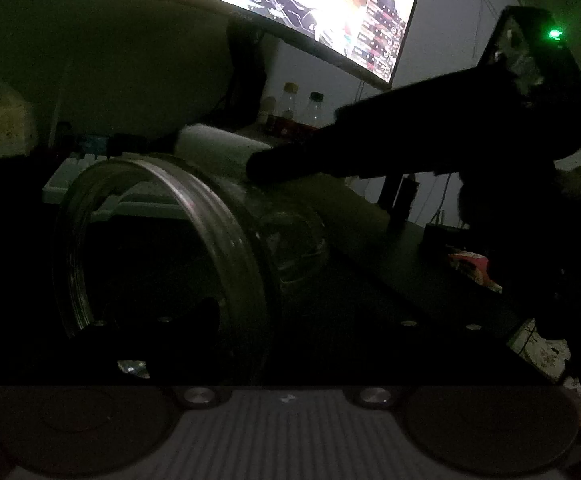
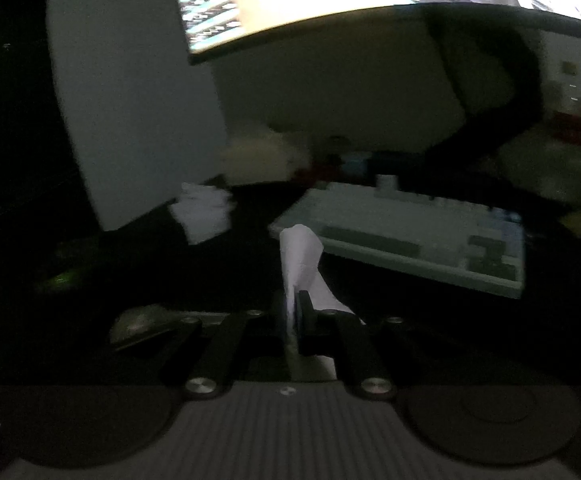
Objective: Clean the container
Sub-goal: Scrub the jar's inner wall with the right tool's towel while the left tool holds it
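- The right claw [image 2: 295, 312] is closed on a white tissue [image 2: 302, 256], which stands up from between its jaws in the right wrist view.
- Seen from the left wrist view, the right claw [image 1: 262, 168] reaches in from the right, its dark tip just above or touching the outer wall of the jar [image 1: 162, 248]; whether it makes contact I cannot tell, and the tissue does not show in that view.
- The left claw [image 1: 162, 320] appears to hold the jar: the clear, lidless jar lies on its side right in front of the camera, mouth turned left. The fingers are lost in the dark, so the grip itself cannot be confirmed.
- Progress, as a judgement: the wiping is under way or about to start. Jar is held up, tissue is in hand, but nothing shows how clean the glass is, inside or out.
- Left to do, likely: wipe the inside and set the jar down on the surface [image 1: 390, 272].
- A second crumpled tissue [image 2: 204, 212] lies further out, near a keyboard [image 2: 410, 232].
- The monitor [image 1: 330, 4] glows above; its writing is too small and blurred to read. No label shows on the jar.
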`<action>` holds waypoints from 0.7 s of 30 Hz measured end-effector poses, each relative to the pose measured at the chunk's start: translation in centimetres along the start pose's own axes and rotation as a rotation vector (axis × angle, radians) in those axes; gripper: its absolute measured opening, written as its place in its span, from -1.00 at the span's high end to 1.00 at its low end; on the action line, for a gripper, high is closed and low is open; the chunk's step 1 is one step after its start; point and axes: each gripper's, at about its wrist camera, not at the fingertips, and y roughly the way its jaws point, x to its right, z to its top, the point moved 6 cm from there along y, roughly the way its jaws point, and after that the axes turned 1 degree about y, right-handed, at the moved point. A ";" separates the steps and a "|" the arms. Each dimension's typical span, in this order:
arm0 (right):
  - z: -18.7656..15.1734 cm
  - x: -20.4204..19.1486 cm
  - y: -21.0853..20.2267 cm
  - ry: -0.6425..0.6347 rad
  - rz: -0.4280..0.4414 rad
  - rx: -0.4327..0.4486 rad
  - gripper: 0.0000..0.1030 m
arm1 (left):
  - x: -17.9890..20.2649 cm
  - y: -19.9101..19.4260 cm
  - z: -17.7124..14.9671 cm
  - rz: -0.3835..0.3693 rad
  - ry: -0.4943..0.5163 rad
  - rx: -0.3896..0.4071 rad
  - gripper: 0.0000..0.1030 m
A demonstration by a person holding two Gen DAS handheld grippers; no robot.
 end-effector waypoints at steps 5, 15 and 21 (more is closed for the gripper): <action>-0.2 -3.3 -0.2 -0.043 0.170 0.003 0.85 | -0.3 0.5 0.4 0.006 -0.002 0.001 -0.40; 0.2 0.2 0.4 -0.015 -0.028 0.011 0.85 | -0.1 0.1 0.5 0.003 -0.018 -0.003 -0.41; 0.0 -1.2 0.0 -0.050 0.011 0.022 0.84 | -0.2 0.2 0.7 0.003 -0.023 -0.005 -0.41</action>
